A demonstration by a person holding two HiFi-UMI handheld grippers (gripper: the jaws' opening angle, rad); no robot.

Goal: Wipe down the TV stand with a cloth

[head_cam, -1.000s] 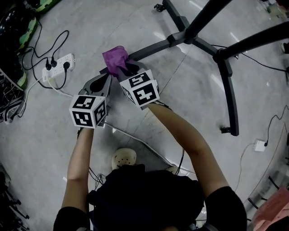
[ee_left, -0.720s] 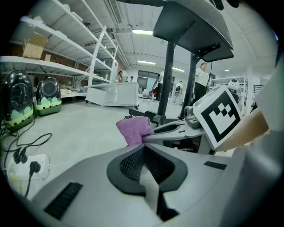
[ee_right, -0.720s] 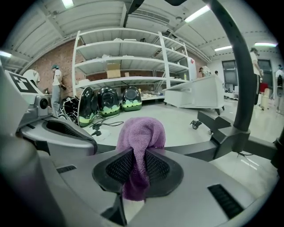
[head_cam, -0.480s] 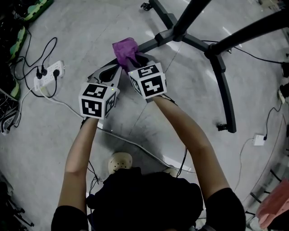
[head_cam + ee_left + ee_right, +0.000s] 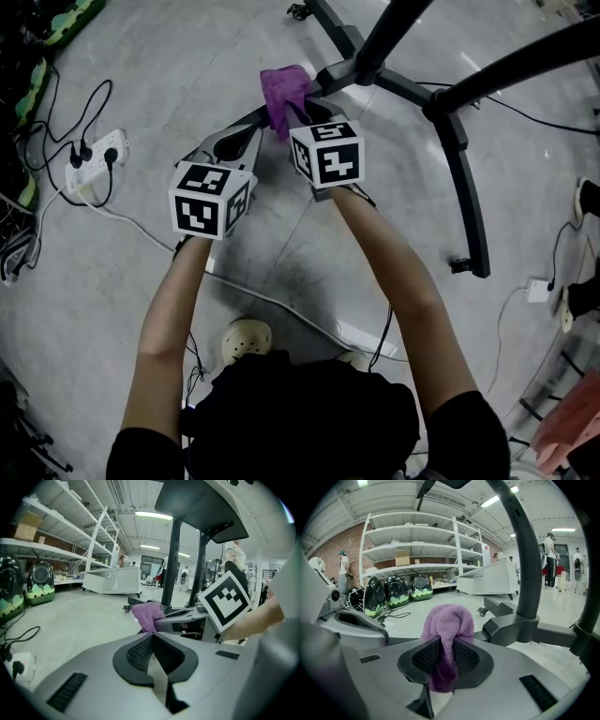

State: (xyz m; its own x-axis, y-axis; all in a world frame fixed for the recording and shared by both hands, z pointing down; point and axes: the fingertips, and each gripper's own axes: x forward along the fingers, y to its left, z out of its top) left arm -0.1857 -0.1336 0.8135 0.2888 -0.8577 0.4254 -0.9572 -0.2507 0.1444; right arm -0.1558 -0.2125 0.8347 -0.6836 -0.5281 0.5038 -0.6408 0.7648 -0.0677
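Open floor [image 5: 112, 281] surrounded the TV stand [image 5: 469, 178]. We noted both arms outstretched; right hand-held gripper [image 5: 302, 117] pinched the purple cloth [image 5: 284, 89] at one leg, left hand-held gripper [image 5: 246, 142] pressed together.

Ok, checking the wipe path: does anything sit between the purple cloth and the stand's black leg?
Nothing visible does: the purple cloth, clamped in the right tool, sits right at the black leg.

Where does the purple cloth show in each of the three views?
Head view: purple cloth top centre, at the right gripper tips.
Left gripper view: cloth at centre, just beyond the jaws.
Right gripper view: cloth at centre, pinched between the jaws.
Shared landmark: black stand post beside it.
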